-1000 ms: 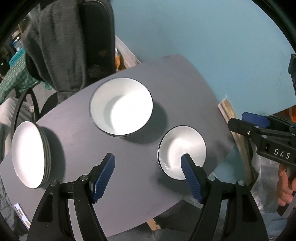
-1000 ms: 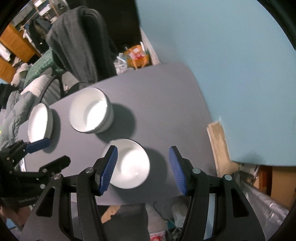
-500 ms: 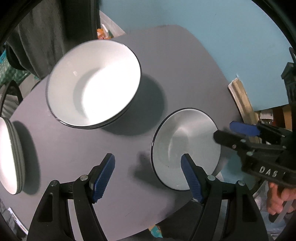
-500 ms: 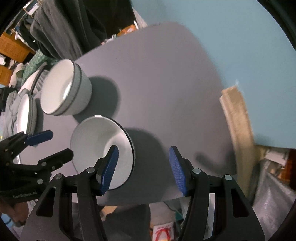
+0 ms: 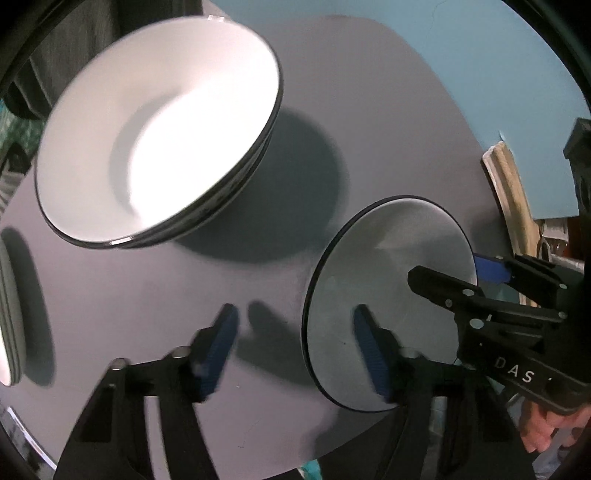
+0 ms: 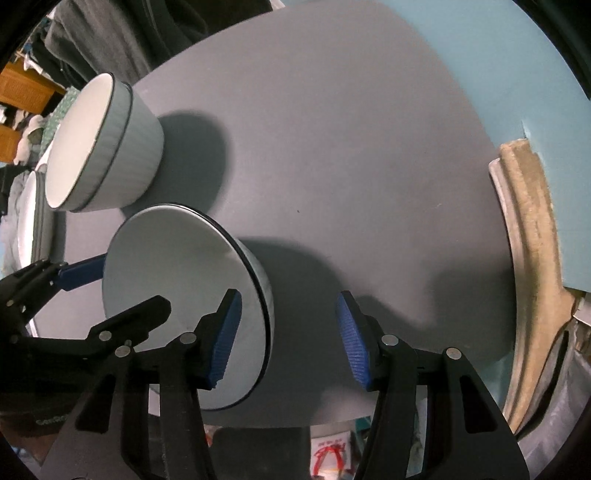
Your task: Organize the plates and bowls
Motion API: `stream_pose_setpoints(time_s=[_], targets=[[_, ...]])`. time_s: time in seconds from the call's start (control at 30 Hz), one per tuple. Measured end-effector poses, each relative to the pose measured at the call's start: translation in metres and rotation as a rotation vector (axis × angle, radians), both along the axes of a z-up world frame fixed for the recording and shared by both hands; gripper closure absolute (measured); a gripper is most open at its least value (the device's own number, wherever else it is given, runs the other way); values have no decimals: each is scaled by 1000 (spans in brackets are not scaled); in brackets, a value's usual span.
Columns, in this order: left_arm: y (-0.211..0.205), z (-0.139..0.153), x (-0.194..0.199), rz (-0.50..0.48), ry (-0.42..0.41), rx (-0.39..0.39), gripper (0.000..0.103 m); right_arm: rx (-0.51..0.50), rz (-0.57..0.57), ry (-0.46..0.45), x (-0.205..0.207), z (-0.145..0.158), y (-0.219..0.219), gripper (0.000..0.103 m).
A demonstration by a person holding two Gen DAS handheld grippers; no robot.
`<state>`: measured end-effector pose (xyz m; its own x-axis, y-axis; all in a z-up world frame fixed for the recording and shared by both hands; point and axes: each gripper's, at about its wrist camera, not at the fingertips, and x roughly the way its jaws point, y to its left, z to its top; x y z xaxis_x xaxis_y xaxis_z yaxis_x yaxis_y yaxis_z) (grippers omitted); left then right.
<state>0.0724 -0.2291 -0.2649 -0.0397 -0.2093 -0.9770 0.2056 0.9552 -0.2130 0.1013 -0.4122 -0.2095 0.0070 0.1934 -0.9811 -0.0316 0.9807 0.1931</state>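
Observation:
A small white bowl with a dark rim [image 5: 388,273] [image 6: 177,266] sits near the front edge of the grey table [image 5: 369,122] [image 6: 351,166]. My left gripper [image 5: 295,343] is open and straddles its left rim, one finger inside the bowl. My right gripper [image 6: 288,339] is open and straddles its right rim, the left finger [image 6: 225,339] inside. Nested larger white bowls [image 5: 159,129] [image 6: 99,144] stand behind to the left. A stack of plates [image 5: 11,314] [image 6: 31,218] lies at the far left.
A blue wall [image 6: 498,55] bounds the table's right side, with a beige moulding strip [image 6: 532,240] below it. A dark chair with a grey jacket [image 6: 122,33] stands behind the table. Clutter lies on the floor under the front edge [image 6: 328,454].
Both grippers have come down and forward to the small bowl, which now looks much larger. Each gripper now has one finger inside its rim. Both stay open.

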Motion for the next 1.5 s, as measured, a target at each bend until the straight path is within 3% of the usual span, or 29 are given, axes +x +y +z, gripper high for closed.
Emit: stream_pose_setpoints(time_s=[0.07,0.2,0.3,0.43,0.73,1.27,1.5], targets=[[2,-2,1,10,9,-8,50,0,9,0,0,1,5,61],[3,-8,2,26,44,-4,76,2,21,5,1,0,8,75],[4,-9,1,28,58,-32,82,7,24,11,2,0,10,88],[6,-7,0,19,66,-54,93,19,27,21,2,-3,9,95],[21,2,-14,25,66,-13,94,37,-8,55,4,4,13,95],[116,22,-49,176,70,45,93,83,195,87,-4,11,100,95],[88,5,-49,208,77,60,94,73,240,77,-7,11,108,95]])
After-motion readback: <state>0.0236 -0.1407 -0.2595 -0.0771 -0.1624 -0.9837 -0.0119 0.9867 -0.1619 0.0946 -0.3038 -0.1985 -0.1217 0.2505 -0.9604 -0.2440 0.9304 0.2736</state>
